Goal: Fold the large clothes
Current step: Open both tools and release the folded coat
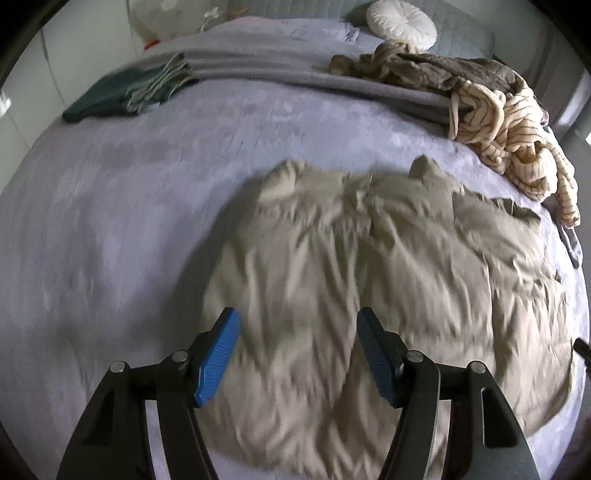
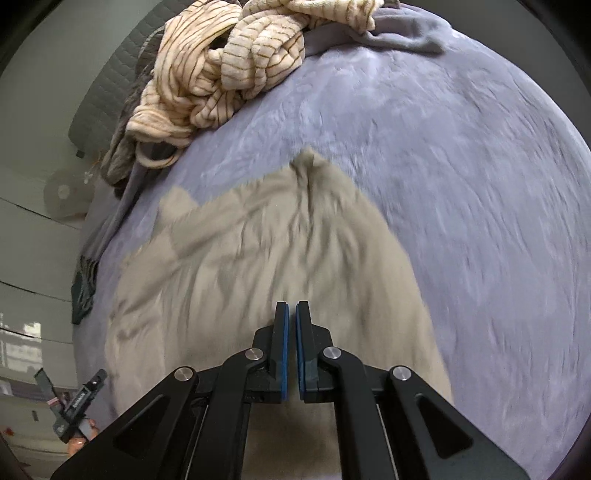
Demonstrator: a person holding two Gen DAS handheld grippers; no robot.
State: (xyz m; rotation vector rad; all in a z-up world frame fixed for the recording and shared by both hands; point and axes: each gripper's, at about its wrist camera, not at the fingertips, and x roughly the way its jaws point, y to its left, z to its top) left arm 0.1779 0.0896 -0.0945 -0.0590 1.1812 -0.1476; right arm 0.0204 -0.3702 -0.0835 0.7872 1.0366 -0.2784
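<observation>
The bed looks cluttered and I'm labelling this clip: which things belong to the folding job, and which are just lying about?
In the job:
beige garment
left claw, open
right claw, shut

Lying about:
striped cream clothing
brown garment
dark green fringed scarf
round white cushion

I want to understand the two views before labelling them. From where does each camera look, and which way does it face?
Left wrist: sits behind the open left gripper, looking down across the beige garment toward the round white cushion.
Right wrist: sits behind the right gripper, fingers nearly together, looking over the same garment's edge.
Shared: beige garment, striped cream clothing, purple bedspread.
</observation>
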